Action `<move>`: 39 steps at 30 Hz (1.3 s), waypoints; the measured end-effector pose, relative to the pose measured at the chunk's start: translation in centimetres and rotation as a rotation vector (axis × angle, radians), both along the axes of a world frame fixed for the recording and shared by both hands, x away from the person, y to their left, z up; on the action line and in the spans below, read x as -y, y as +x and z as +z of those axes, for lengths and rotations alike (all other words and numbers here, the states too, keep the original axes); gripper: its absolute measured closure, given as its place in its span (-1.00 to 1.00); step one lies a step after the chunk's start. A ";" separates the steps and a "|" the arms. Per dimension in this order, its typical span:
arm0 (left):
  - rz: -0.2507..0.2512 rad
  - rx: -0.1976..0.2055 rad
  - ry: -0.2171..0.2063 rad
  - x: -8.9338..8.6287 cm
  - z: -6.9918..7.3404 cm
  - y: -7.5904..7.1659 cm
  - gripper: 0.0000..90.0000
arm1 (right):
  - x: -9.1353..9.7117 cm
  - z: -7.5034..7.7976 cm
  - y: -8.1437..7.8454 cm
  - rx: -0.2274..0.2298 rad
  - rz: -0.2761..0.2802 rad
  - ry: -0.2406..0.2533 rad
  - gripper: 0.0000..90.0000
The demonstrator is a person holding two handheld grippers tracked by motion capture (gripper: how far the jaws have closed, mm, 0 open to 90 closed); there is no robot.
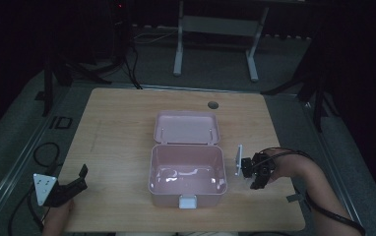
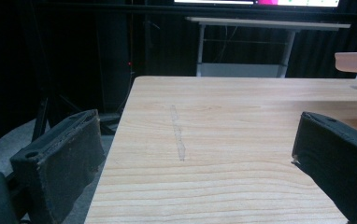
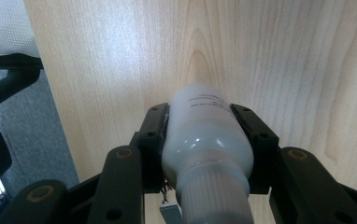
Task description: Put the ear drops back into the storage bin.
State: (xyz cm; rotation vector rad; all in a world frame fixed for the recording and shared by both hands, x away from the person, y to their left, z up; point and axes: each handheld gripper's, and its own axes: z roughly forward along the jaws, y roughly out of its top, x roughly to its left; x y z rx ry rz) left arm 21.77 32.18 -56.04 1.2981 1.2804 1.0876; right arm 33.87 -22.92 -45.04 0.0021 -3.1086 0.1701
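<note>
Bottle: a small white plastic bottle with a ribbed grey-white cap (image 3: 207,140) lies clamped between the two black jaws of the right tool (image 3: 207,121), cap end toward the camera, printed body pointing away over the wood.
Place of bottle: in the right gripper view it hangs above bare wood near the desk's edge; in the high view the right tool (image 1: 256,172) sits just right of the box, apart from it.
Right tool: closed on the bottle, pads pressed on both flanks of its body.
Box: an open pale pink plastic box (image 1: 152,167) with a hinged lid laid back and a white front latch stands mid-desk; its inside looks bare and glossy.
Left tool: the left tool (image 1: 75,184) rests at the desk's near left corner, jaws spread wide with nothing between them; the left gripper view shows only wood in the gap.
Desk: a light wooden desk (image 1: 117,123) with a round cable hole near its far edge.
Step in hand: likely carrying the bottle to the box.
How to do it well: keep the squeeze steady, lift clear of the right wall, come in over the opening, lower close to the floor before letting go, so the round body does not roll or bounce.
</note>
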 end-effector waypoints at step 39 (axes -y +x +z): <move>0.007 -0.001 0.005 0.1 0.0 0.0 -0.96 | -2.4 6.3 -0.7 0.044 -0.012 0.008 0.32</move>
